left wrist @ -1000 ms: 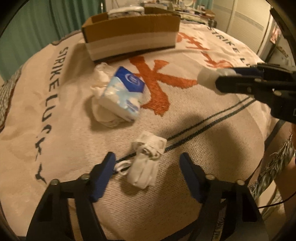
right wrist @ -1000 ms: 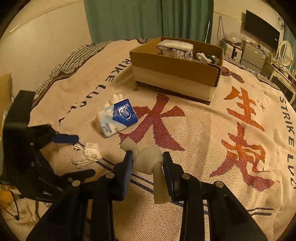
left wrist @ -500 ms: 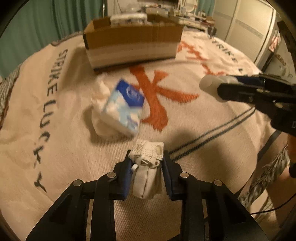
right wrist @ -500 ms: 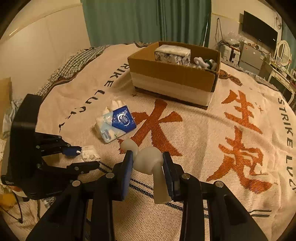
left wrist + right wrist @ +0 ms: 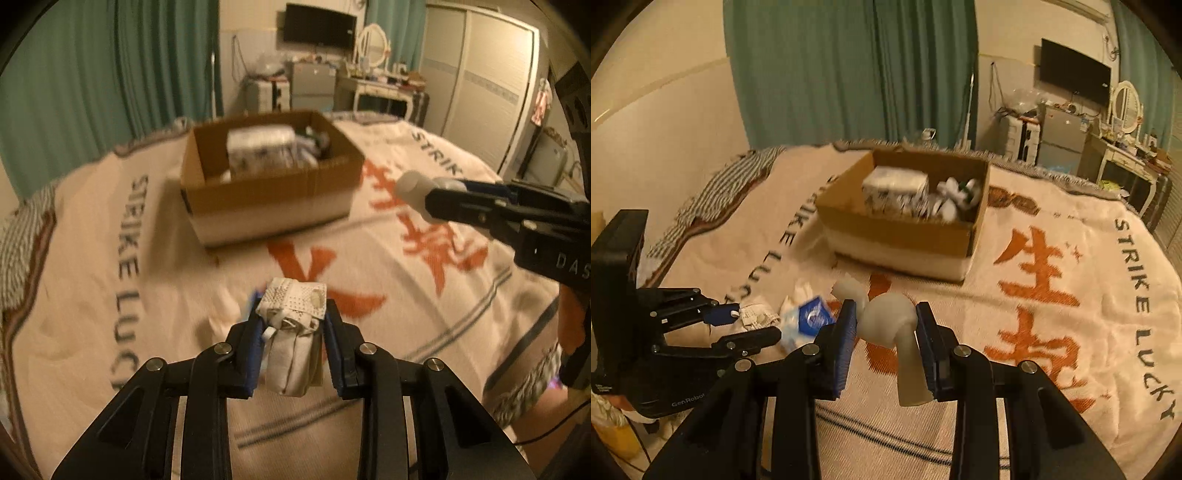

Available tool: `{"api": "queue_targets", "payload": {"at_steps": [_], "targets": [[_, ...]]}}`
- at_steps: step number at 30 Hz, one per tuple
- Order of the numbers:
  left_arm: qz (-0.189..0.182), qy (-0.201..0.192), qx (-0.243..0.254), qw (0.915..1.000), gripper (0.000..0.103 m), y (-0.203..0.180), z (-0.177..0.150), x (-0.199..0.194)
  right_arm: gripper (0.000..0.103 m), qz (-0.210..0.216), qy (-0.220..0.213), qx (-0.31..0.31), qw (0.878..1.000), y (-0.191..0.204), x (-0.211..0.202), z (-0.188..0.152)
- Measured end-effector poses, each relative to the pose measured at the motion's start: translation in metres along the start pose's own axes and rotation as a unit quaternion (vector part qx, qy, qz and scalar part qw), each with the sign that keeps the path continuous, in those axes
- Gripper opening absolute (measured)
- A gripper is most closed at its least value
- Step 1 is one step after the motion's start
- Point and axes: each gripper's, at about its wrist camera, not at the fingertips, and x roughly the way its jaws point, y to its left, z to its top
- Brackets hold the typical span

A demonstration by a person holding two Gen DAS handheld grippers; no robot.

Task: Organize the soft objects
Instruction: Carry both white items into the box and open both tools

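My left gripper (image 5: 293,325) is shut on a folded white cloth bundle (image 5: 293,332) and holds it above the blanket; it also shows in the right wrist view (image 5: 753,315). My right gripper (image 5: 886,321) is shut on a soft white mushroom-shaped toy (image 5: 890,321), seen at the right of the left wrist view (image 5: 413,190). An open cardboard box (image 5: 273,192) stands ahead on the bed (image 5: 905,225), holding a patterned tissue box (image 5: 895,190) and small white items (image 5: 955,201). A blue-and-white tissue pack (image 5: 807,319) lies on the blanket on a white cloth.
A beige blanket (image 5: 1052,295) with orange characters and "STRIKE LUCKY" lettering covers the bed. Green curtains (image 5: 849,74) hang behind. A TV (image 5: 1075,75), dresser (image 5: 1123,155) and wardrobe (image 5: 480,92) stand beyond the bed.
My left gripper closed on the white cloth bundle and lifted it off the blanket, tilting up toward the box. My right gripper rose too, still holding the white toy.
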Motion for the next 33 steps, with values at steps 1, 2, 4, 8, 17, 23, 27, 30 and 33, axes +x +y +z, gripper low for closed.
{"api": "queue_targets", "payload": {"at_steps": [1,2,4,8,17,23,27,30,33], "targets": [[0.002,-0.007,0.002,1.0000,0.029,0.000,0.007,-0.001,0.032,-0.003,-0.004,0.001,1.000,-0.001,-0.001,0.004],[0.004,-0.013,0.003,0.9999,0.029,0.000,0.014,-0.001,0.032,-0.007,-0.009,0.004,1.000,-0.003,-0.003,0.011],[0.003,-0.026,0.000,0.9997,0.029,0.003,0.032,0.000,0.032,-0.014,-0.020,0.005,1.000,-0.007,-0.005,0.026],[0.003,-0.047,-0.013,0.9988,0.029,0.011,0.068,0.005,0.032,-0.028,-0.037,0.009,0.999,-0.015,-0.003,0.057],[0.035,-0.075,0.006,0.9965,0.029,0.038,0.150,0.035,0.032,-0.035,-0.045,0.029,0.998,-0.049,0.035,0.134],[0.056,-0.066,0.009,0.9962,0.029,0.063,0.183,0.082,0.033,-0.013,-0.042,0.070,0.997,-0.077,0.084,0.181],[0.053,-0.044,-0.031,0.9971,0.029,0.089,0.192,0.110,0.034,-0.019,-0.038,0.089,0.995,-0.090,0.118,0.193],[0.042,-0.054,-0.037,0.9970,0.029,0.094,0.195,0.115,0.038,-0.030,-0.047,0.082,0.995,-0.089,0.127,0.193],[0.041,-0.060,-0.028,0.9969,0.032,0.091,0.194,0.117,0.040,-0.033,-0.043,0.082,0.995,-0.088,0.136,0.194]]}}
